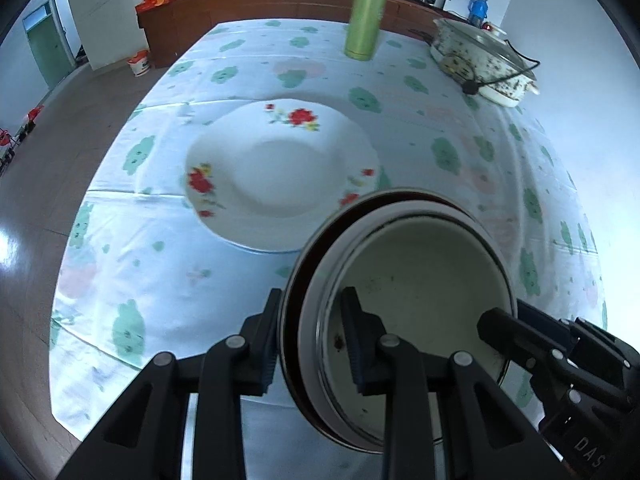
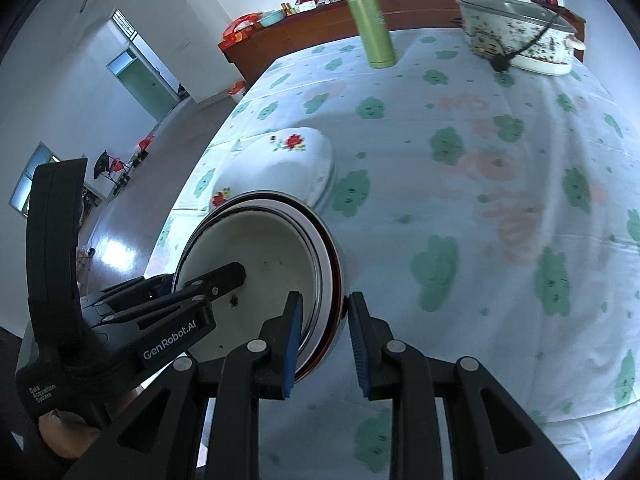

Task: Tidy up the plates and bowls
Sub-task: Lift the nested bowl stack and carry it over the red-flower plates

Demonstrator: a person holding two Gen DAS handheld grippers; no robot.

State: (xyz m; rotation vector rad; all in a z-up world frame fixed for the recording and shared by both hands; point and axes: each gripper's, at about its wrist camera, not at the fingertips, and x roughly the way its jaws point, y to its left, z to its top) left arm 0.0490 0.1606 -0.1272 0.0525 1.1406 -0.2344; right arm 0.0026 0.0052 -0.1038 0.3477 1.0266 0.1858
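A stack of nested bowls (image 1: 424, 280), white inside with dark red outer rims, hangs between both grippers over the flowered tablecloth (image 1: 168, 280). My left gripper (image 1: 312, 344) is shut on the stack's left rim, one finger inside and one outside. My right gripper (image 2: 326, 344) is shut on the opposite rim of the stack (image 2: 264, 256). Each gripper shows in the other's view: the right gripper (image 1: 516, 320) and the left gripper (image 2: 176, 280). Just beyond the stack, a white plate (image 1: 280, 176) with red flowers lies on the cloth, its near edge hidden by the bowls; the plate (image 2: 296, 168) also shows in the right wrist view.
A green flask (image 1: 366, 20) stands at the table's far side, with a lidded speckled cooker (image 1: 480, 60) and its black cord to the right. A wooden sideboard (image 1: 260, 8) with kitchenware runs behind. The table's left edge drops to the floor (image 1: 60, 128).
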